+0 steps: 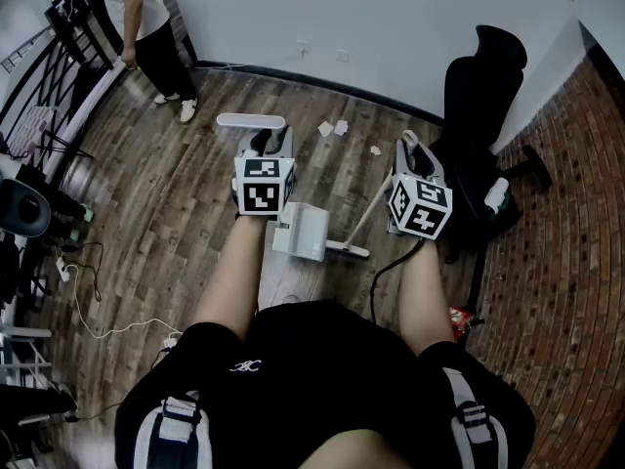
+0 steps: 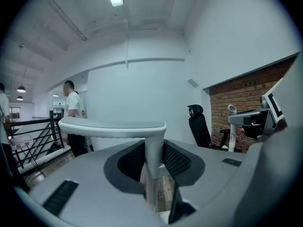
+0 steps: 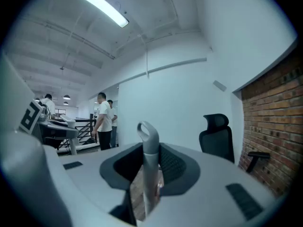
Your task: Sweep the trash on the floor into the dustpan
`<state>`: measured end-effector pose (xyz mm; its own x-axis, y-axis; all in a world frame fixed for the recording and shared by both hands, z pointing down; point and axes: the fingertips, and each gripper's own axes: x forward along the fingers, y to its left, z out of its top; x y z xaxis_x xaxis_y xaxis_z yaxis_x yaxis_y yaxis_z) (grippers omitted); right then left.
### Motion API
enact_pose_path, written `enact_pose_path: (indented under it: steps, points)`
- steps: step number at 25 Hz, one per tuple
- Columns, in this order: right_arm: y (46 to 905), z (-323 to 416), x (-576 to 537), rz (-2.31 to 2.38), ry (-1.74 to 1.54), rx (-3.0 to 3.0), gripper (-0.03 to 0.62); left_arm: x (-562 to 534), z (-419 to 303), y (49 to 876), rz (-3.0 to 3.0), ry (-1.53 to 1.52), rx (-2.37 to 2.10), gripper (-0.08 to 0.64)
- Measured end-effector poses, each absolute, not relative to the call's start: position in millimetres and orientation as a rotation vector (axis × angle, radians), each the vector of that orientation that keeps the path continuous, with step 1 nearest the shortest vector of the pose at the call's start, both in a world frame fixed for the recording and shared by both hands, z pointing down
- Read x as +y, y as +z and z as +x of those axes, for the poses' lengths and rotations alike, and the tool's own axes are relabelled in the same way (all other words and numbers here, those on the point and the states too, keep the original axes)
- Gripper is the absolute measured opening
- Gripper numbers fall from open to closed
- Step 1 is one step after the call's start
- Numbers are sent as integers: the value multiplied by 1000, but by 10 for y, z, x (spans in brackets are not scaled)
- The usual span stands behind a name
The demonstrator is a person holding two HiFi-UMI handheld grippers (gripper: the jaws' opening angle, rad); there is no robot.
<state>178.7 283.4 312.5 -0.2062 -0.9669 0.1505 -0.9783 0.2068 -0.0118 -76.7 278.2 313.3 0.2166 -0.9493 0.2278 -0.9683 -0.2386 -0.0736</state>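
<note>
— What is the left gripper pinching?

— It is pinching the dustpan by its upright handle, just under the T-bar. It is probably light, rigid plastic. The right gripper is clamping the broom below its loop, which is smooth and likely slippery.

— And the trash?

— Featherlight paper scraps are lying far off, near the wall.

— What is the left hand-held gripper covering?
— Its marker cube is hiding the stem of the white long-handled plastic dustpan.
— And those pale scraps on the brown wooden floor?
— They are showing too small to identify. The top edge is cutting off the standing person in the white shirt.
</note>
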Motion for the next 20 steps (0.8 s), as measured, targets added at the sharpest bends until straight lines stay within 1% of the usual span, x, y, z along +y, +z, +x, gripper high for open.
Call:
enact_pose_path:
  steps: [6,10,20]
  points:
    - [3068,1679,2817,1913,130,-2352,111,2709,-812,3084,2417,354,-1903,107]
    - [3030,1557,2764,1857,53,-2384,110,2621,-863,3039,2448,339,-1896,107]
    - [3036,1458,2505,1866,-36,-2288,112,2249,-1222,3152,2460,304,-1831,107]
